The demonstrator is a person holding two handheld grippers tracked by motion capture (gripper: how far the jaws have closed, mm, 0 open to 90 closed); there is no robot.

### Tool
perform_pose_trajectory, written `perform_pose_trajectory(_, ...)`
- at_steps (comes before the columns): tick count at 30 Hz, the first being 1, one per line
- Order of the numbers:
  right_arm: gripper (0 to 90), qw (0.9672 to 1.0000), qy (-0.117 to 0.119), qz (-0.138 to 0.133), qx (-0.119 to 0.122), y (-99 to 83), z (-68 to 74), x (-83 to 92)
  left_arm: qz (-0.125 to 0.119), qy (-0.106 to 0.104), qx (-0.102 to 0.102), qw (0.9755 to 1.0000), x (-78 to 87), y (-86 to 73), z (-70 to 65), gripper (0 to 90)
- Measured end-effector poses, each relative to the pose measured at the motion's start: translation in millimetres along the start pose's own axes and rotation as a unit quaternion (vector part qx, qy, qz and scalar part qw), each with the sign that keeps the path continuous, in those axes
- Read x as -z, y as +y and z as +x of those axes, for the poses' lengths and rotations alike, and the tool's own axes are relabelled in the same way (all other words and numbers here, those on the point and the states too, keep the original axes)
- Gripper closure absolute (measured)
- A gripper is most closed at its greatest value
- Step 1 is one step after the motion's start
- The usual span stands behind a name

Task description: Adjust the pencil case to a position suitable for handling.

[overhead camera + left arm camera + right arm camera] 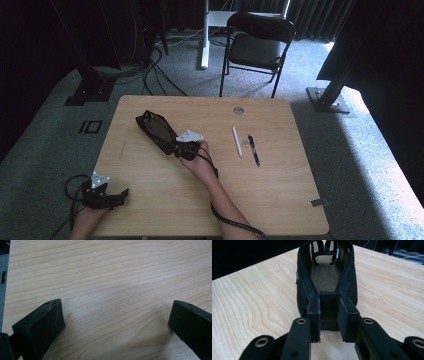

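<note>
Left tongs (121,196): they rest near the near-left corner of the table (280,200), well apart from everything else. In the left gripper view the two black jaws stand wide apart over bare wood, with nothing between them. This hand looks parked, probably waiting until it is needed.

Pouch (156,130): a black mesh pencil pouch lying left of the table's middle, its far end pointing toward the far-left corner. In the right gripper view its mouth (329,267) gapes open, the tan lining visible inside, so it seems ready to take something in.

Right tongs (176,148): they are clamped on the near end of the pouch. In the right gripper view the jaws stand close together and pinch a narrow mesh end tab (329,307) between the pads. Holding that end likely keeps the pouch steady, or lets it be dragged and turned.

White pen (237,141): lies right of the pouch, lengthwise toward the far edge, apart from the right hand.

Small cap (244,142): a tiny pale piece between the two pens; too small to tell what it is.

Dark pen (254,149): just beside the white one, roughly parallel. Both lie untouched, plausibly the things meant for the pouch.

Chair (257,42): stands on the carpet beyond the table's far edge.
</note>
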State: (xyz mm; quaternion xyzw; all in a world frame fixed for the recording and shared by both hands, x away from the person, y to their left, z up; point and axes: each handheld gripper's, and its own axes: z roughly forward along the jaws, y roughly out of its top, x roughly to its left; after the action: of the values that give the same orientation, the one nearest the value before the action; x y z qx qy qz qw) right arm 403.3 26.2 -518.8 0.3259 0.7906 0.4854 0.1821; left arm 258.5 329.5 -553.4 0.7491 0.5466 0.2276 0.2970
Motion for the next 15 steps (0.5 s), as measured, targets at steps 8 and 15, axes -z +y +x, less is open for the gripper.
perform_pose_trajectory(8,73.6,1.0000,0.006,0.000,0.000,-8.5,-1.2,14.3,0.000,0.000,0.000,1.0000,0.0,0.0,0.0,0.5)
perform_pose_trajectory(15,73.6,1.0000,0.009,0.003,0.001,-14.4,-3.9,25.9,0.000,0.000,0.000,1.0000,0.0,0.0,0.0,0.5)
